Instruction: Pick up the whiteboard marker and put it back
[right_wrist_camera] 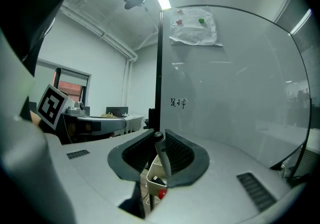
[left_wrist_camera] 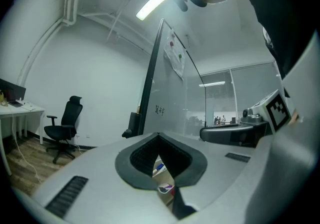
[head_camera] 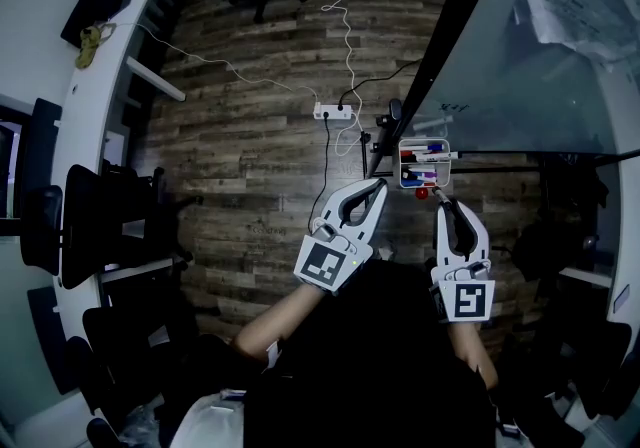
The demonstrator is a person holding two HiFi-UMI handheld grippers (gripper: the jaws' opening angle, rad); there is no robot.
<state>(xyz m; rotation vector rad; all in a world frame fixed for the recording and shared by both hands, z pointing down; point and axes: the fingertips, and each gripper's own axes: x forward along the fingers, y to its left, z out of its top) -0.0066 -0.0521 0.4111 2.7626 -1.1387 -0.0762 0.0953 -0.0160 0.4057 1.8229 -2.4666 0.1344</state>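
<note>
Floor (head_camera: 260, 136): dark wood planks with cables trailing across them.
Whiteboard (head_camera: 520, 56): smooth glass in a black frame, standing upright, with a white tray (right_wrist_camera: 152, 178) of markers at its edge.
Left gripper (head_camera: 376, 186): held level, pointing toward the board; ribbed dark pads meet at the tips with nothing between them.
Right gripper (head_camera: 441, 202): held level beside the left, near the tray; jaws clamped on the marker.
Marker (right_wrist_camera: 161, 155): slim grey barrel, upright across the right pads.

We see a wooden floor (head_camera: 250, 136) beside the whiteboard (head_camera: 520, 66), with a power strip (head_camera: 334, 112) and a white cable (head_camera: 346, 31) lying on it near the whiteboard's edge. A white tray (head_camera: 400, 168) at that edge holds several markers (head_camera: 420, 149).
</note>
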